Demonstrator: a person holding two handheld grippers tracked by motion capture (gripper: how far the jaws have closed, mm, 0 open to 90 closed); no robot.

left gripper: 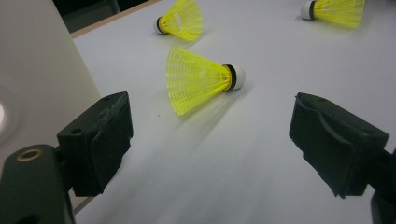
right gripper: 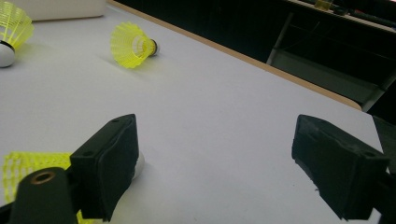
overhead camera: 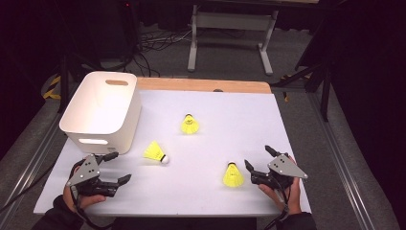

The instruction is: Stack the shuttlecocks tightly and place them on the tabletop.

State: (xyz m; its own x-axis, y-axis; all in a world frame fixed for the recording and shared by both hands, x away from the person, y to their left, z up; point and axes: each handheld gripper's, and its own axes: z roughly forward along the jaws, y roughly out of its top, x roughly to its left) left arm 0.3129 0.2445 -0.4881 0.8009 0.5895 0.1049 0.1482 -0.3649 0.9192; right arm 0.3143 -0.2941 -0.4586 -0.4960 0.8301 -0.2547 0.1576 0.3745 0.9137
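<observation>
Three yellow shuttlecocks [overhead camera: 156, 152] [overhead camera: 190, 124] [overhead camera: 233, 175], one white bin [overhead camera: 103, 111] and two tools [overhead camera: 116, 168] [overhead camera: 258, 157].

On the white counter [overhead camera: 215, 191], three yellow plastic shuttlecocks lie right of the white plastic bin [overhead camera: 103, 110]: one [overhead camera: 155, 152] beside it, one [overhead camera: 190, 124] farther right, one [overhead camera: 233, 175] farthest.

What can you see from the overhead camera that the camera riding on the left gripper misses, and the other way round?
High view alone: the whole white bin with its handle slot, both hands, the right gripper and the floor beyond the table. Left gripper view alone: a close look along the left gripper, its black jaws wide apart, and the mesh skirt of the nearest shuttlecock. Both share three yellow shuttlecocks, the white table and the bin's wall.
</observation>
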